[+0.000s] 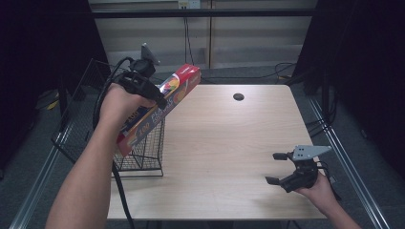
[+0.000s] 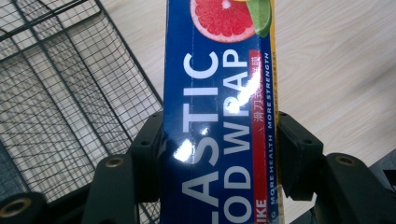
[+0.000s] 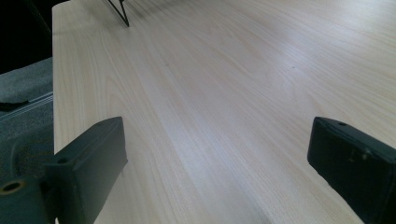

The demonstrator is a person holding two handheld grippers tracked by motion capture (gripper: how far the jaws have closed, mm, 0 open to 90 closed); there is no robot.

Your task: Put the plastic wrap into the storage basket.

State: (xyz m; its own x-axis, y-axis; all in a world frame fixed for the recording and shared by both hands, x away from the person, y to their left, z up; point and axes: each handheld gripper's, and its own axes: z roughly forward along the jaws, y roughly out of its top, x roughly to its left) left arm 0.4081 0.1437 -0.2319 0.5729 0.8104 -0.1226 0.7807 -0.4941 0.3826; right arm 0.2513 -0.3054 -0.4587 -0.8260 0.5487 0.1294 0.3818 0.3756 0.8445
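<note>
Left hand-held gripper (image 1: 160, 98) pinches the plastic wrap box (image 1: 160, 107) crosswise — long axis tilted, far end up-right.

So the right gripper (image 3: 217, 172) has its two black jaws poking up from the bottom corners, spread wide apart with nothing but bare wood between them. Everything under them is the light wooden table (image 3: 224, 84), grain running diagonally with a soft sheen in the middle, and its edge drops off on the left to dark grey floor (image 3: 23, 88). Way up at the top there's a thin black wire foot (image 3: 120, 13) standing on the tabletop, well apart from the jaws.
</note>
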